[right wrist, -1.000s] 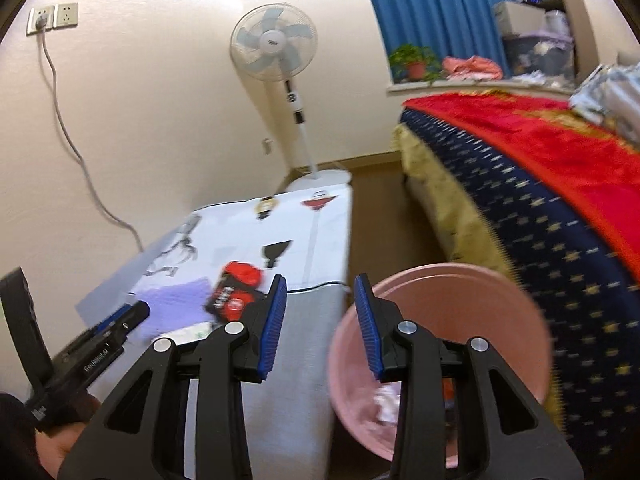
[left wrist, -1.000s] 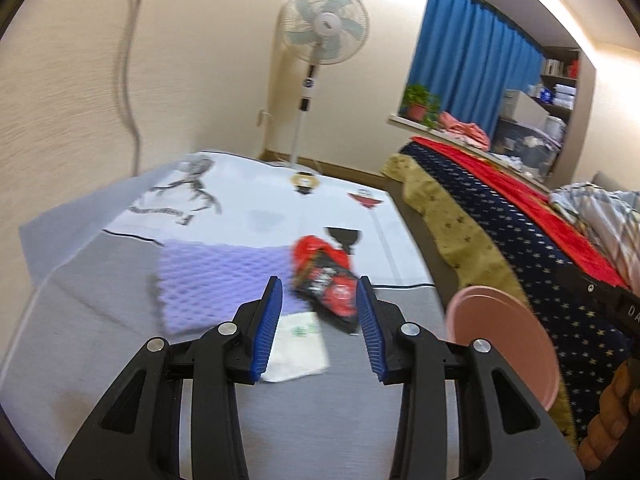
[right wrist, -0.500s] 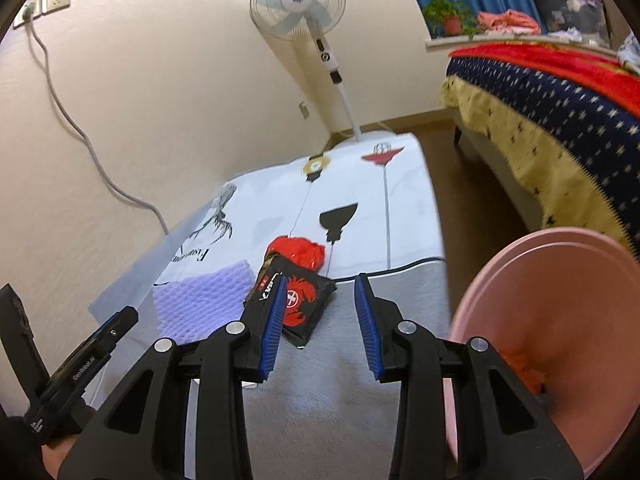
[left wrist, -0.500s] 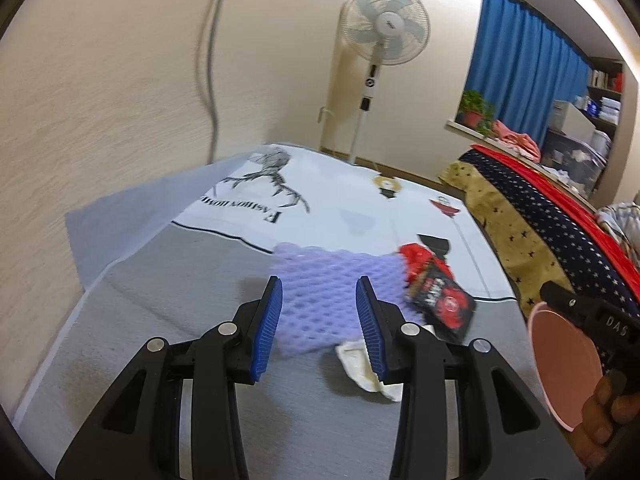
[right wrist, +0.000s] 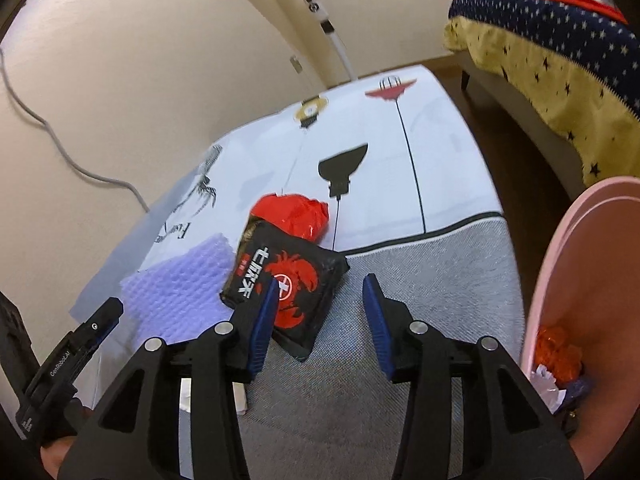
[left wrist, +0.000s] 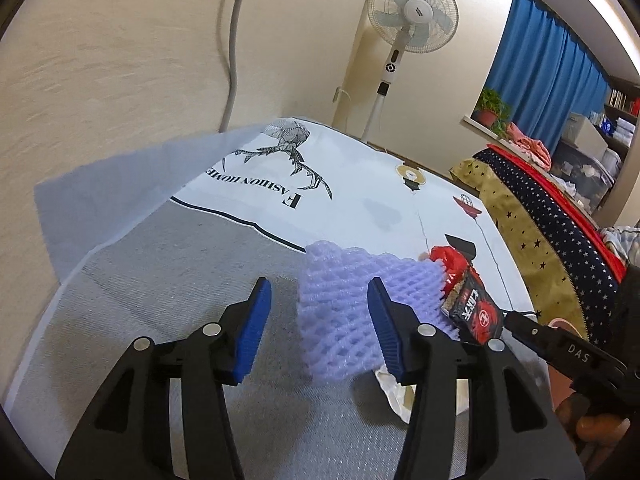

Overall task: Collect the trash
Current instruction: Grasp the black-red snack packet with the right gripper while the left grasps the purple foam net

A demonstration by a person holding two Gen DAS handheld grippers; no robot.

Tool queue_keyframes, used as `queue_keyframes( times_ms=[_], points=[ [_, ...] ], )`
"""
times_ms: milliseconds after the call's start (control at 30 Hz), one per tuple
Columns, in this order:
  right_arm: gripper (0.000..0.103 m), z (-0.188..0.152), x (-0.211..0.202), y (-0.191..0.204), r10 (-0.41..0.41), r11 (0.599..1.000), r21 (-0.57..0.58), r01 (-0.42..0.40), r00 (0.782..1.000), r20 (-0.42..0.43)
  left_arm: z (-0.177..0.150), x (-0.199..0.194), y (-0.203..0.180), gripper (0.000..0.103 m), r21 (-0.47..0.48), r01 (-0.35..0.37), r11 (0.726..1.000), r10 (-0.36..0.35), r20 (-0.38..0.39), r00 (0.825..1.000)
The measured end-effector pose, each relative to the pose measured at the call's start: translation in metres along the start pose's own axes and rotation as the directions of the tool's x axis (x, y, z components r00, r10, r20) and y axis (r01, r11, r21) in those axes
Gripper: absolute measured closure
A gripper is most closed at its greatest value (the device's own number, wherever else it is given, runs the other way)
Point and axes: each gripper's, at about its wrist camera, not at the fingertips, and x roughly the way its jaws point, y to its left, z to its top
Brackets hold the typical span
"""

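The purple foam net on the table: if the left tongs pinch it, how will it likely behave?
The purple foam net is open-mesh foam, so it probably squashes between the left tongs and weighs very little. It lies limp on the table, so it should droop, not hold shape. It overlaps the black snack packet, which may shift when it lifts.

Surface [left wrist: 168,280]: grey cloth, white printed section with stag motif [left wrist: 288,148]. Fan [left wrist: 412,8]: white, standing past the far edge, by the wall. Cable [left wrist: 236,36]: grey, hanging down wall. Curtain [left wrist: 552,76]: blue. Plant [left wrist: 492,106]: potted, on sill. Bed [right wrist: 560,52]: starred cover, beside surface.
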Motion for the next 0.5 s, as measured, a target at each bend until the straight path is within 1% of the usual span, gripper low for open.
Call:
queue_keyframes(
  times_ms=[167,267,333,400,433,467,500],
  points=[
    [0.058,0.002,0.012,0.001,0.006,1.000,-0.003,-0.007,0.999,-0.033,0.001,0.014,0.006,0.050,-0.037,0.018,0.999,-0.019,-0.032,0.999],
    [0.058,0.003,0.018,0.003,0.016,1.000,-0.011,-0.016,0.998,-0.061,0.000,0.023,0.010,0.050,-0.070,0.037,0.997,-0.041,-0.061,0.997],
    [0.057,0.003,0.021,0.004,0.026,0.999,-0.016,-0.027,0.997,-0.071,0.000,0.025,0.011,0.051,-0.081,0.055,0.995,-0.060,-0.066,0.996],
    [0.063,0.002,0.022,0.007,0.038,0.999,-0.027,-0.041,0.996,-0.083,-0.001,0.025,0.007,0.062,-0.072,0.073,0.995,-0.078,-0.066,0.995],
    [0.070,0.002,0.023,0.008,0.039,0.999,-0.032,-0.041,0.996,-0.083,-0.001,0.025,0.005,0.072,-0.068,0.082,0.994,-0.087,-0.073,0.994],
    [0.079,0.001,0.022,0.008,0.039,0.999,-0.035,-0.042,0.996,-0.079,-0.002,0.025,0.004,0.077,-0.064,0.083,0.995,-0.088,-0.077,0.993],
    [0.083,0.001,0.020,0.008,0.039,0.998,-0.036,-0.042,0.997,-0.072,-0.002,0.025,0.003,0.080,-0.060,0.081,0.995,-0.086,-0.076,0.993]
  ],
)
